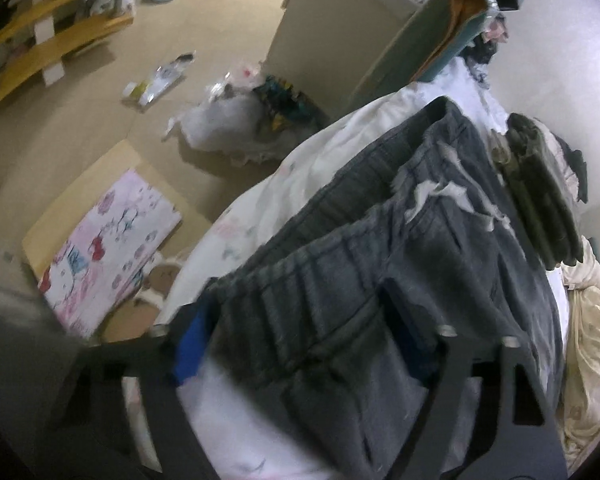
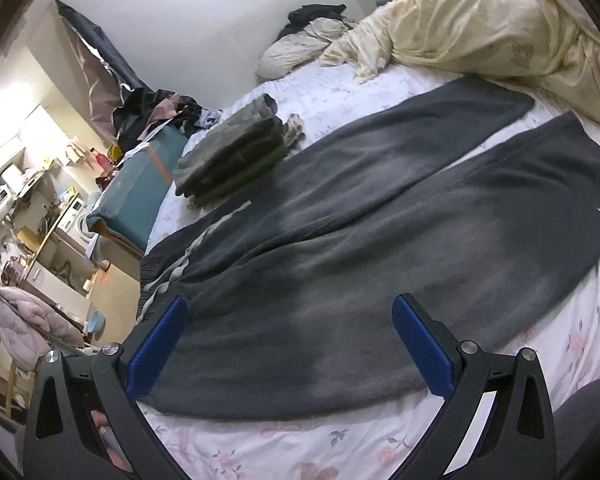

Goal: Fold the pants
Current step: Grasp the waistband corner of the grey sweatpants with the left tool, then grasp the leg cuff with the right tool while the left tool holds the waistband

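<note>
Two grippers, left gripper (image 1: 300,332) straddling pants (image 2: 340,240) waistband, right gripper (image 2: 290,344) wide, folded clothes (image 2: 228,160) nearby.

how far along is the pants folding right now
Done: a folded olive stack sits on the bed beside the work. In hand: the grey pants lie flat, legs apart, no fold made. The left gripper straddles the waistband; blur hides whether its pads press yet. The right gripper is open over the hip area. Left: every fold, then stacking.
</note>
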`<control>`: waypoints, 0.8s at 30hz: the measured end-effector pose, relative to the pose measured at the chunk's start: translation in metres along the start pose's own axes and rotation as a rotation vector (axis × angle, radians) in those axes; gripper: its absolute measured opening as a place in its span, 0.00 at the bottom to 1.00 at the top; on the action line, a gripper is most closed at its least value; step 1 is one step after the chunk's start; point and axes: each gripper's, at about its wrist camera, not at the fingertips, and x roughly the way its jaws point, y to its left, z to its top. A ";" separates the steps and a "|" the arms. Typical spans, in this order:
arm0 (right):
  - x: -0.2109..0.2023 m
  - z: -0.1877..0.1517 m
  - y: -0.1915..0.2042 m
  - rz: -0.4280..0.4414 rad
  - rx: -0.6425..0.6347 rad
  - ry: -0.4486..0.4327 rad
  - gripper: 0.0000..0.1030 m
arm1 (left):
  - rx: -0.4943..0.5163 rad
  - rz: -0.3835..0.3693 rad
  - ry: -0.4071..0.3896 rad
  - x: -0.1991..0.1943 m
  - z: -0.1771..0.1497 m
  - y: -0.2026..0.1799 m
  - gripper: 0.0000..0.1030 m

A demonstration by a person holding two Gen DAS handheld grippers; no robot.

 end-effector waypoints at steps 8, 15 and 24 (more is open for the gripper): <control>0.003 0.004 -0.011 -0.008 0.045 -0.001 1.00 | 0.151 -0.029 -0.143 -0.056 0.004 -0.033 0.27; 0.015 0.004 -0.016 0.078 0.076 0.060 1.00 | 0.166 -0.022 -0.084 -0.071 0.025 -0.053 0.24; 0.037 -0.056 -0.022 0.172 0.283 0.248 1.00 | 0.277 0.039 -0.088 -0.070 0.016 -0.063 0.23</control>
